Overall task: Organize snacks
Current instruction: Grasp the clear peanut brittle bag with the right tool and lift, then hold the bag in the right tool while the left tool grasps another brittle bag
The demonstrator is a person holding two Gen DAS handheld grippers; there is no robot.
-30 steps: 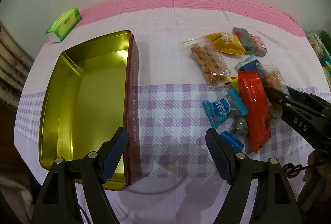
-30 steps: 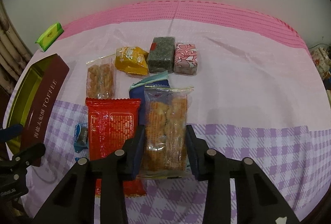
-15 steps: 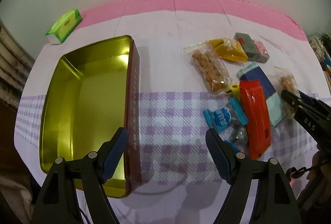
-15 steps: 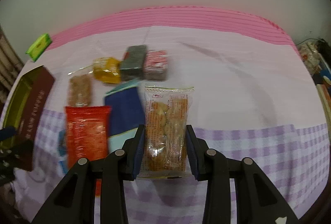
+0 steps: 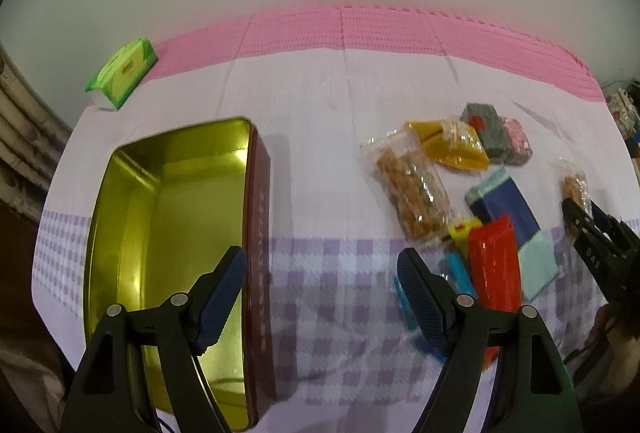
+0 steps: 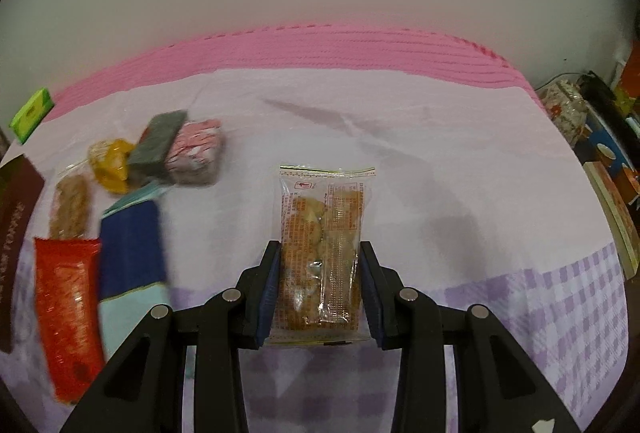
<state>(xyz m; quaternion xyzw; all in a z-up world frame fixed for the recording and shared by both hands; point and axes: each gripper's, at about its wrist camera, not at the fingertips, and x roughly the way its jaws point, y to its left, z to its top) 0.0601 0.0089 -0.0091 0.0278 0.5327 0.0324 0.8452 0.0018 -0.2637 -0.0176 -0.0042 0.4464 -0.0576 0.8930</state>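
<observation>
My right gripper (image 6: 319, 287) is shut on a clear packet of brown fried snacks (image 6: 323, 245) and holds it above the cloth; it also shows at the right edge of the left wrist view (image 5: 575, 185). My left gripper (image 5: 320, 285) is open and empty, over the right wall of an open gold tin (image 5: 120, 233) with maroon sides. On the cloth lie a red packet (image 5: 494, 265), a blue packet (image 5: 508, 209), a second clear snack packet (image 5: 412, 189), a yellow packet (image 5: 452, 145), a grey bar (image 5: 486, 129) and a pink bar (image 5: 518, 141).
A green tissue pack (image 5: 122, 73) sits at the far left by the wall. Small blue candies (image 5: 456, 269) lie beside the red packet. Books and boxes (image 6: 612, 169) stand past the table's right edge. The pink band (image 5: 360, 29) marks the far edge.
My right gripper has lifted the clear snack packet off the pile and carried it right, away from the other snacks. The left gripper has stayed open and tilted up slightly.
</observation>
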